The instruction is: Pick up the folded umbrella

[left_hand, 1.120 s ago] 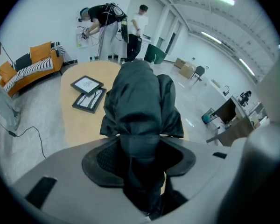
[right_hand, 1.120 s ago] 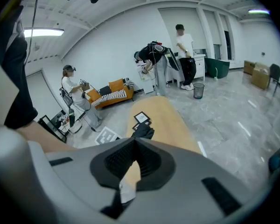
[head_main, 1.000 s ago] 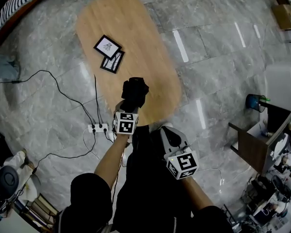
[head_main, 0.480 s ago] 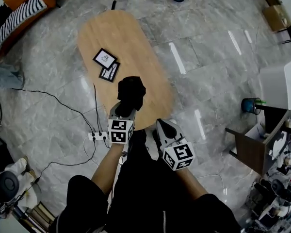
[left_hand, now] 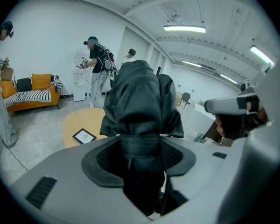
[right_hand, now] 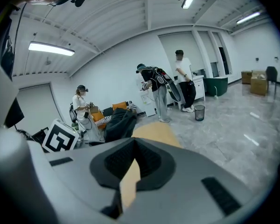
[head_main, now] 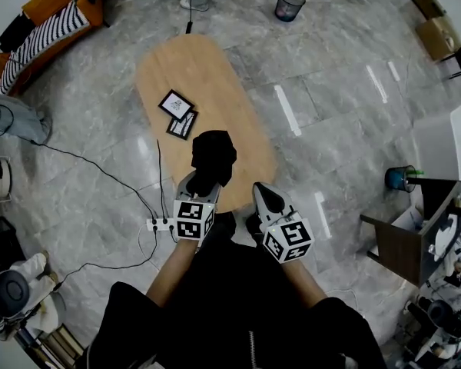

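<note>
One seemingly soft, light black fabric folded umbrella point(head_main: 213, 154) we are clamping mid-bundle in our left gripper point(head_main: 203, 178), right gripper point(head_main: 262, 195) closed, empty.

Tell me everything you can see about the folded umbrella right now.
The folded umbrella is black. Its canopy looks like thin matte fabric, bunched in loose folds and cinched to a narrower band where the left gripper clamps it, one pad on each side. It juts forward out of the jaws, bunched end leading, over the near end of the wooden table. Only the gripper's pads appear to touch it, and its handle isn't visible.
</note>
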